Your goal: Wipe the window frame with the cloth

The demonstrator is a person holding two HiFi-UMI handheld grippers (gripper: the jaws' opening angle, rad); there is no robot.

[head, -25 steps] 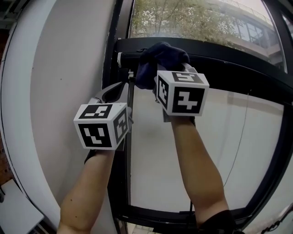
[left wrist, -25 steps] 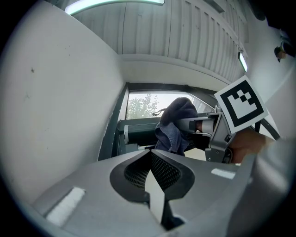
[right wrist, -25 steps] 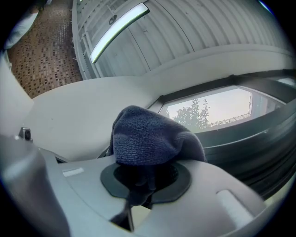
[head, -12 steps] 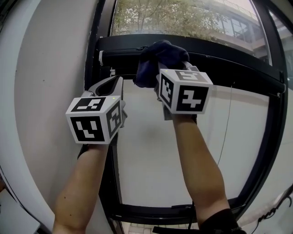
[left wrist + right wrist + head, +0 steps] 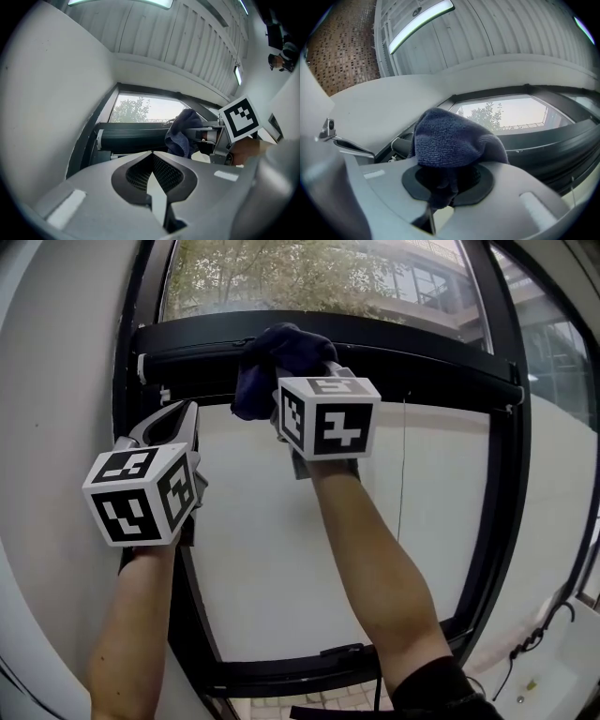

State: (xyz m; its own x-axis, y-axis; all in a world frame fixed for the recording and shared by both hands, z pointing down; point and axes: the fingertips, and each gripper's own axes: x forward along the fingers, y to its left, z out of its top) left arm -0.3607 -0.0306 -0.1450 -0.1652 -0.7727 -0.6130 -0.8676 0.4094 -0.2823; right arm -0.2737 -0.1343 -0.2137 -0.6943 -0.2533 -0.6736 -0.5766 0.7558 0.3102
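While the right hand-held gripper [image 5: 292,371] pointed up and away from the person, its jaws were clamped on a dark blue cloth [image 5: 269,360], with a pinched fold caught between the black ribbed pads in the right gripper view [image 5: 440,185]. The cloth [image 5: 454,140] was a soft, looped terry, bunched into a rounded lump that capped the jaw tips. One loose fold hung down on the left side in the head view. It had no clear long axis. Its rounded top faced the horizontal black crossbar [image 5: 422,357] of the window frame [image 5: 511,474] and lay against it near the bar's left end.

That crossbar ran left to right, smooth and matte, with a white end cap [image 5: 142,367] at the left. Above it, glass showed trees [image 5: 272,277]. Below it was a plain pale pane [image 5: 281,568].

The left hand-held gripper [image 5: 178,416] sat lower and to the left, just beside the frame's left upright [image 5: 131,352]. Its grey jaws were pressed together [image 5: 152,173] with nothing between them. Both forearms reached up from the bottom of the head view.
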